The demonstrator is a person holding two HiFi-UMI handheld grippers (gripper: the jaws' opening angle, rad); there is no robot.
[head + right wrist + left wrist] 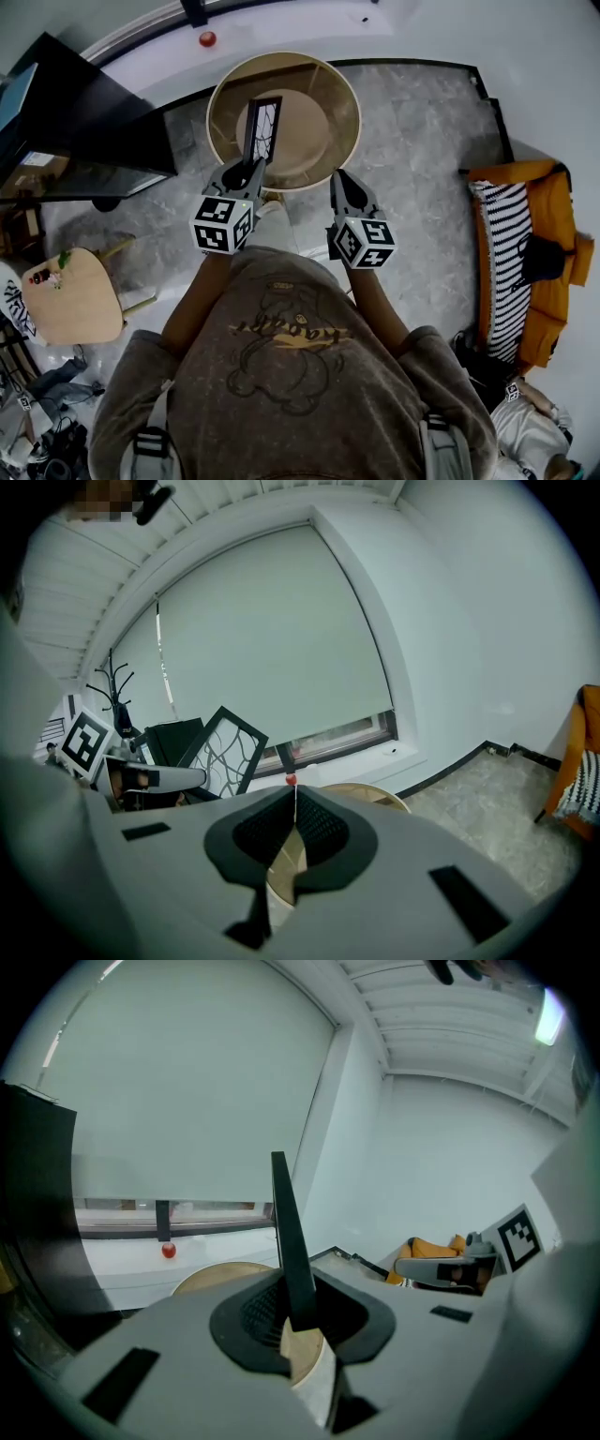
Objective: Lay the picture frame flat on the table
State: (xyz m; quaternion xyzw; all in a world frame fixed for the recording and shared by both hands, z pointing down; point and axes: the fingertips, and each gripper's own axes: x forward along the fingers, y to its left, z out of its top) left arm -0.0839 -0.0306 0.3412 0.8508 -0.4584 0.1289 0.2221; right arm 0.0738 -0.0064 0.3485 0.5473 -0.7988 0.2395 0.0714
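Observation:
A black picture frame [261, 127] with a white branching pattern stands upright over the near part of the round wooden table [347, 94]. My left gripper [246, 173] is shut on its lower edge. In the left gripper view the frame [286, 1241] shows edge-on, rising from between the jaws of my left gripper [298, 1312]. My right gripper [339, 180] hangs beside it at the table's near rim, shut and empty. In the right gripper view the jaws of my right gripper [293, 803] meet, and the frame [225, 752] stands to the left.
A black cabinet [84, 122] stands to the left of the table. A small wooden side table [70, 300] is at lower left. An orange sofa [548, 253] with a striped cushion lies at the right. A red ball [207, 38] rests on the window ledge.

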